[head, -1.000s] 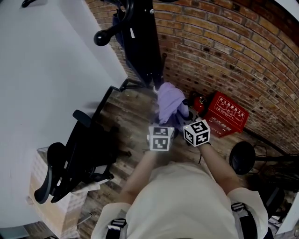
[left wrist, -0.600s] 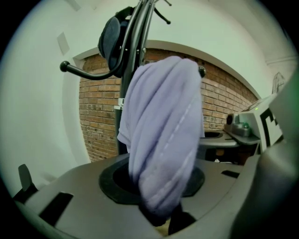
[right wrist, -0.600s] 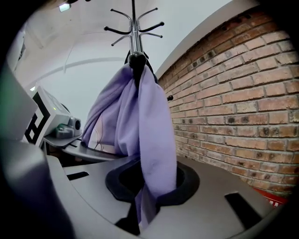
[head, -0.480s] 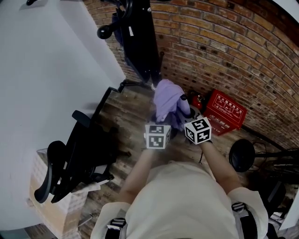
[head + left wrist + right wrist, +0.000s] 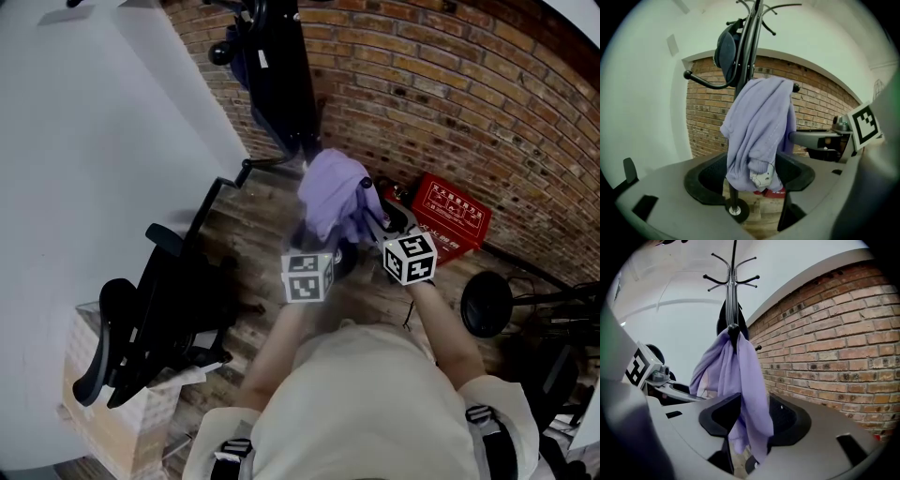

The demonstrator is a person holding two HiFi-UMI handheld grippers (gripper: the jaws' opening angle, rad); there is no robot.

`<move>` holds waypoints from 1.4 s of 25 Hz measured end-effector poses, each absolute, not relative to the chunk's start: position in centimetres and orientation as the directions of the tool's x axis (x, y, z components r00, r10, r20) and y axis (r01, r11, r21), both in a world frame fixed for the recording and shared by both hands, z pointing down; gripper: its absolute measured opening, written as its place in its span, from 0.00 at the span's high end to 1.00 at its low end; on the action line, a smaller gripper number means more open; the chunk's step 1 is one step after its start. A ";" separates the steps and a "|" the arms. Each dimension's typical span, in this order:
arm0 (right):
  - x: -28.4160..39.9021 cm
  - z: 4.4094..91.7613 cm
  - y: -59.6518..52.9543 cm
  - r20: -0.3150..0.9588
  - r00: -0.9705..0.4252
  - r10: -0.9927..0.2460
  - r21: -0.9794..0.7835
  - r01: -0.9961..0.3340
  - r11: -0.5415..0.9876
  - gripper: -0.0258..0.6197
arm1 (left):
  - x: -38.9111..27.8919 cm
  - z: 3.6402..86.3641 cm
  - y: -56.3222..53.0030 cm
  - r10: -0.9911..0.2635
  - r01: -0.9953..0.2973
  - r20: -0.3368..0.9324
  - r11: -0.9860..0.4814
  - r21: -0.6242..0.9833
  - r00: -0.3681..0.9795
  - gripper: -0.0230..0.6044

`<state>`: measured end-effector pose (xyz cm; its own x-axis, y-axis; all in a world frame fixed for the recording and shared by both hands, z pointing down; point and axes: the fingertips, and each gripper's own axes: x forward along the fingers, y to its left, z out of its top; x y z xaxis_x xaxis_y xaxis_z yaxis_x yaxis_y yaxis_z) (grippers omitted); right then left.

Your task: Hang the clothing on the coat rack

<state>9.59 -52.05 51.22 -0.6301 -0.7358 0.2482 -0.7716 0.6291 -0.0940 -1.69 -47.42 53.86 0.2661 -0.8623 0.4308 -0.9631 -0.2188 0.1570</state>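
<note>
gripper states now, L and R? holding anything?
Left gripper: open, jaws just opened; purple garment hangs between them, unpinched.
Right gripper: open, jaws just opened; same garment between them, not gripped.

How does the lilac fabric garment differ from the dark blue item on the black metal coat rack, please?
The lilac fabric garment is pale, the dark blue item nearly black. The lilac garment hangs from a lower peg, the dark blue item higher up. The lilac garment drapes long in folds; the dark blue item is smaller and compact. Both hang on the black metal coat rack.
</note>
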 end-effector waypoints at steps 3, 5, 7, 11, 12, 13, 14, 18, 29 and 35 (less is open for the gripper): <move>10.4 50.4 -51.0 0.234 -0.610 -0.757 -0.103 -0.789 0.605 0.71 | -1.8 53.5 -46.0 -0.861 -0.960 0.428 -0.221 0.170 0.274 0.49; 10.5 49.7 -50.1 0.220 -0.604 -0.766 -0.105 -0.795 0.597 0.71 | -2.0 53.0 -45.1 -0.864 -0.959 0.422 -0.219 0.178 0.276 0.49; 10.5 49.0 -49.1 0.208 -0.599 -0.773 -0.107 -0.800 0.591 0.71 | -2.1 52.5 -44.1 -0.865 -0.957 0.415 -0.222 0.186 0.281 0.49; 10.1 48.0 -46.3 0.191 -0.591 -0.784 -0.117 -0.806 0.580 0.71 | -2.5 51.4 -41.7 -0.871 -0.952 0.393 -0.229 0.202 0.293 0.49; 9.9 47.8 -45.5 0.187 -0.592 -0.784 -0.122 -0.806 0.580 0.71 | -2.7 51.0 -41.1 -0.874 -0.951 0.384 -0.233 0.205 0.297 0.49; 9.6 47.6 -44.7 0.185 -0.593 -0.784 -0.127 -0.805 0.579 0.71 | -3.0 50.7 -40.5 -0.878 -0.949 0.374 -0.236 0.209 0.300 0.50; 9.4 47.5 -43.9 0.185 -0.592 -0.784 -0.130 -0.806 0.578 0.71 | -3.2 50.3 -39.9 -0.882 -0.948 0.363 -0.237 0.213 0.302 0.53; 8.4 47.2 -40.8 0.189 -0.592 -0.783 -0.127 -0.806 0.578 0.74 | -4.2 49.4 -37.4 -0.895 -0.947 0.334 -0.229 0.225 0.295 0.66; 6.9 45.3 -32.1 0.146 -0.583 -0.799 -0.087 -0.812 0.576 0.92 | -6.2 48.1 -30.1 -0.916 -0.945 0.288 -0.211 0.249 0.280 0.84; 6.8 43.9 -27.6 0.120 -0.583 -0.803 -0.069 -0.812 0.579 0.93 | -6.6 47.5 -25.6 -0.923 -0.945 0.271 -0.206 0.253 0.274 0.89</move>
<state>6.85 -27.62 43.85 -0.5831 -0.8035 0.1200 -0.8123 0.5791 -0.0695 -6.56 -25.60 47.49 0.2739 -0.9229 0.2707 -0.9452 -0.2062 0.2532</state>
